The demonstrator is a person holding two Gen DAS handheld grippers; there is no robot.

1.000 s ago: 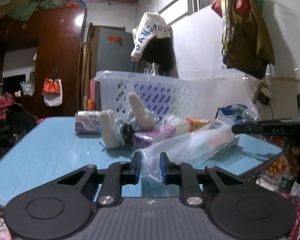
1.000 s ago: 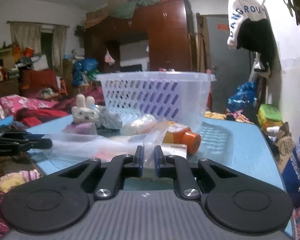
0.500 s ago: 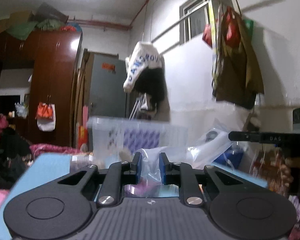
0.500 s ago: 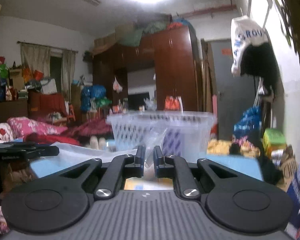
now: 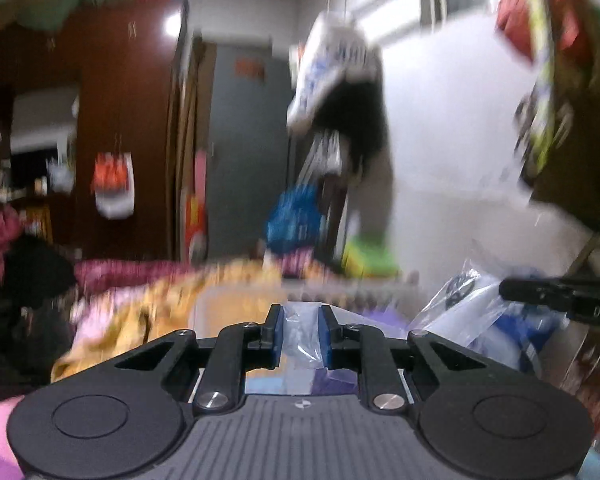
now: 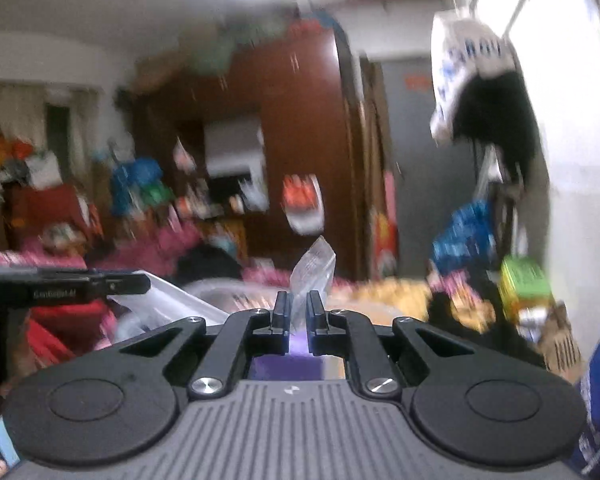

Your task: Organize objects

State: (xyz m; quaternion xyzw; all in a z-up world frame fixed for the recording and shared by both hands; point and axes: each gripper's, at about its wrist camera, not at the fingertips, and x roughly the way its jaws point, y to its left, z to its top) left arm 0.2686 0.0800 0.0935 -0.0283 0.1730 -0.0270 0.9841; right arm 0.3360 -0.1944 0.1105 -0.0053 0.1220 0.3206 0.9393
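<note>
Fingers of the left gripper [image 5: 301,334] and right gripper [image 6: 299,318] clamp opposite edges of one clear plastic bag [image 5: 466,312], held aloft at 12 o'clock. Keep both grips level; avoid stretching the film.

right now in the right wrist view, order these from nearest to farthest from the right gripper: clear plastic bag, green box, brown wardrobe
1. clear plastic bag: pinched in the right gripper jaws, centre.
2. green box: lower right, by the wall.
3. brown wardrobe: back of the room, centre.
</note>
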